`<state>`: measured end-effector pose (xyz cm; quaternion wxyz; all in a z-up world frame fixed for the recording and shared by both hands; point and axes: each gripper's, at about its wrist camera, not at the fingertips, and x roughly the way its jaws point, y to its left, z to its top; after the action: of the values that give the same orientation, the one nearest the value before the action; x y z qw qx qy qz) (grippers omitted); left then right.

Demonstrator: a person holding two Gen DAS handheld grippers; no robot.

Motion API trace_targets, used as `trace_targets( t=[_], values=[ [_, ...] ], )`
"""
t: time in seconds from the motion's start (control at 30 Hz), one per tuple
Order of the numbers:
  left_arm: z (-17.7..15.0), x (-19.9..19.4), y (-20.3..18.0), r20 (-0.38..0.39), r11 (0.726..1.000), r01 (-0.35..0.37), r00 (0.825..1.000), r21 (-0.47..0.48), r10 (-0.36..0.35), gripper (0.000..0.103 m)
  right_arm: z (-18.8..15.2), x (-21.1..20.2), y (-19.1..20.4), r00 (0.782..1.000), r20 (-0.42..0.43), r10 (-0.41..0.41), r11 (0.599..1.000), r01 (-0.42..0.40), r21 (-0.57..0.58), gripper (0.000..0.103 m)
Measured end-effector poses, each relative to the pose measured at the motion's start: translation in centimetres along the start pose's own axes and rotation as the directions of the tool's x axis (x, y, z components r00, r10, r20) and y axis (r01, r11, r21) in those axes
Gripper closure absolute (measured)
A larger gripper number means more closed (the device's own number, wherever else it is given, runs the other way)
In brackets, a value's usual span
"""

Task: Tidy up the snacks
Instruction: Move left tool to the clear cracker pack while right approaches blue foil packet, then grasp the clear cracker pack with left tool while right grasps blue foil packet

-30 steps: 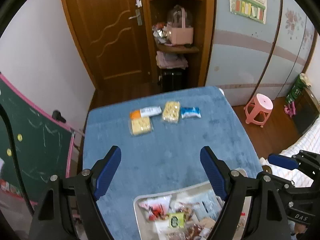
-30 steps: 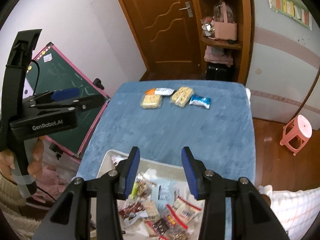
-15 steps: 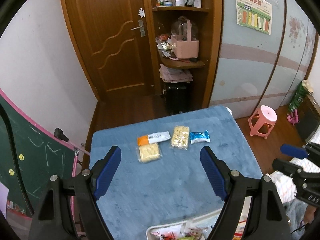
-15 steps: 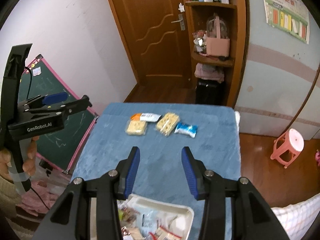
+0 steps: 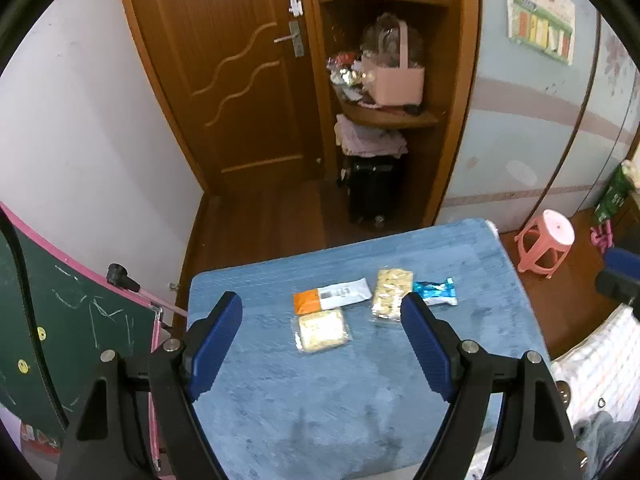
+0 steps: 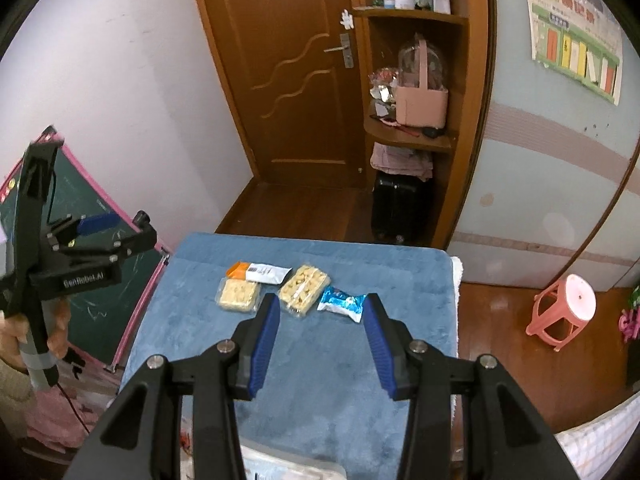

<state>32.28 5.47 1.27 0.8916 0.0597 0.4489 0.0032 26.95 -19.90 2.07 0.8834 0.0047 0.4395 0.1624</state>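
Blue table (image 6: pixel 320 360); left tool (image 6: pixel 96 226) body reads "GenRobot.AI".

A brown wooden door (image 5: pixel 236 80) is set beside a corner shelf unit (image 5: pixel 384 116); a pink stool (image 6: pixel 564 312) is seen on the wooden floor (image 5: pixel 260 224), and a green chalkboard (image 5: pixel 60 336) is propped left.

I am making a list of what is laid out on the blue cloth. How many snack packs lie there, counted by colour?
Clear packs with yellow biscuits: 2
Orange and white pack: 1
Blue pack: 1
Total: 4
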Motion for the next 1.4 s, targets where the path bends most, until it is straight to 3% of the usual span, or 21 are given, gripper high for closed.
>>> trace_targets(
  t=[0.27, 0.4, 0.57, 0.67, 0.9, 1.03, 1.13, 1.27, 1.4],
  values=[
    [0.4, 8.4, 0.9, -0.113, 1.0, -0.022, 0.993, 0.007, 0.023, 0.023, 2.1, 6.7, -0.6, 0.996, -0.09, 0.007, 1.0, -0.004, 0.027, 0.059],
    [-0.5, 12.6, 1.4, -0.202, 0.999, 0.022, 0.979, -0.045, -0.031, 0.023, 2.3, 10.9, -0.4, 0.988, -0.152, 0.017, 0.999, -0.011, 0.036, 0.059],
    [-2.1, 18.3, 1.7, -0.303, 0.996, 0.043, 0.951, -0.082, -0.066, 0.023, 2.1, 16.9, -0.8, 0.973, -0.23, -0.008, 1.0, 0.015, 0.028, 0.059],
    [-3.2, 21.6, 1.6, -0.371, 0.992, 0.067, 0.923, -0.103, -0.101, 0.023, 1.4, 20.4, -1.4, 0.96, -0.276, -0.041, 0.999, 0.042, -0.005, 0.059],
    [-5.8, 27.0, 1.6, -0.463, 0.983, 0.069, 0.875, -0.173, -0.143, 0.023, -1.6, 26.7, -2.3, 0.933, -0.351, -0.086, 0.978, 0.012, -0.209, 0.059],
    [-6.7, 28.8, 1.1, -0.482, 0.982, 0.065, 0.864, -0.179, -0.145, 0.023, -3.4, 29.0, -2.1, 0.921, -0.376, -0.099, 0.953, -0.021, -0.304, 0.059],
    [-7.3, 29.6, 0.4, -0.495, 0.985, 0.059, 0.859, -0.165, -0.134, 0.023, -4.0, 29.6, -1.2, 0.928, -0.356, -0.114, 0.919, -0.038, -0.392, 0.059],
    [-7.8, 30.2, -0.8, -0.492, 0.991, 0.04, 0.865, -0.131, -0.1, 0.017, -4.4, 30.2, 0.1, 0.934, -0.333, -0.128, 0.867, -0.058, -0.495, 0.059],
    [-8.2, 30.8, -1.0, -0.494, 0.993, 0.018, 0.866, -0.117, -0.074, 0.016, -4.7, 31.6, 0.5, 0.923, -0.363, -0.126, 0.846, -0.091, -0.525, 0.059]
  ],
)
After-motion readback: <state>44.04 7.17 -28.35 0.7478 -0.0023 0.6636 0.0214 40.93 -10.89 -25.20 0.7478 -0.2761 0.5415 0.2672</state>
